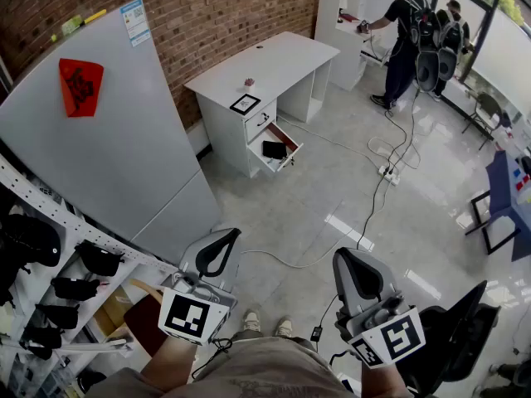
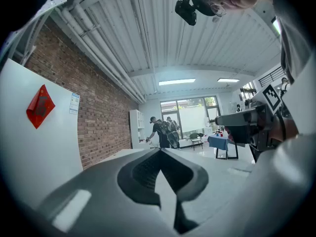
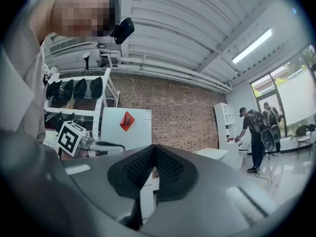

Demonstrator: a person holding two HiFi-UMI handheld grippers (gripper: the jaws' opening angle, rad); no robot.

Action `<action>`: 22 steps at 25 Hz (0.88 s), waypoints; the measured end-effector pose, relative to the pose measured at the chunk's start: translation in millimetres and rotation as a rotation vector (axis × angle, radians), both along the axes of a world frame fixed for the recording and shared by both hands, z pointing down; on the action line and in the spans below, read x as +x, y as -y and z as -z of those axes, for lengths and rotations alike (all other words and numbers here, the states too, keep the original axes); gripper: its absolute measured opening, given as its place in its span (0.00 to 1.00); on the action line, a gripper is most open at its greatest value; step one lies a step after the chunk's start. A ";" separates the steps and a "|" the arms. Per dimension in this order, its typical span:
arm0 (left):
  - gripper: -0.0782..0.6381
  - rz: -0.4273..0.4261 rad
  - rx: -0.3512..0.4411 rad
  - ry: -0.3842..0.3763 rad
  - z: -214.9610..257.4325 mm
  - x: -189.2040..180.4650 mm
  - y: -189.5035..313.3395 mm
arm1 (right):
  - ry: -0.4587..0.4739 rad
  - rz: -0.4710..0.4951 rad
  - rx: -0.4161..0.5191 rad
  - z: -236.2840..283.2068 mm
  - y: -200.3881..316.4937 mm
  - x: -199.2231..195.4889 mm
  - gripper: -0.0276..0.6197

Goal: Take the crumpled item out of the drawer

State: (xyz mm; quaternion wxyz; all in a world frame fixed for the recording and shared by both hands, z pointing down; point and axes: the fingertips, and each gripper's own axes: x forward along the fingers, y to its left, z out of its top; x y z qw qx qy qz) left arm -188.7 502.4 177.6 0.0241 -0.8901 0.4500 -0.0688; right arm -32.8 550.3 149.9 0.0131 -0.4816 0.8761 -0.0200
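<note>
A white desk (image 1: 274, 60) stands far ahead against the brick wall. Its lower drawer (image 1: 286, 157) is pulled open, and a dark item (image 1: 274, 149) lies inside, too small to make out. The drawer above (image 1: 260, 123) is slightly ajar. My left gripper (image 1: 232, 233) and right gripper (image 1: 340, 255) are held close to my body, far from the desk. Both are shut with nothing between the jaws, as the left gripper view (image 2: 160, 151) and the right gripper view (image 3: 155, 147) show.
A large white board (image 1: 108, 139) with a red paper leans against the wall at left. A shelf rack (image 1: 50, 280) of black items stands beside me. Cables and a power strip (image 1: 387, 172) cross the floor. Two people (image 1: 406, 31) stand at the back right, and a black chair (image 1: 456, 338) is at my right.
</note>
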 end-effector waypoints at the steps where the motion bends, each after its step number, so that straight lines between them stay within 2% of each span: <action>1: 0.11 0.000 -0.003 0.005 -1.0 1.4 -1.4 | 0.009 -0.003 -0.003 0.1 -0.6 2.0 0.09; 9: 0.11 0.019 -0.026 -0.013 -1.2 4.5 -0.9 | 0.049 0.028 0.007 4.3 -4.7 4.8 0.09; 15: 0.12 0.007 -0.028 -0.029 4.0 10.3 -1.9 | 0.033 0.024 0.004 4.1 -5.6 10.0 0.09; 19: 0.36 0.034 -0.009 -0.051 9.8 11.7 -0.8 | 0.034 0.016 -0.011 -0.3 -8.4 16.0 0.09; 22: 0.40 0.056 0.003 -0.047 13.2 12.9 0.1 | 0.034 0.017 -0.012 -0.7 -10.1 20.6 0.09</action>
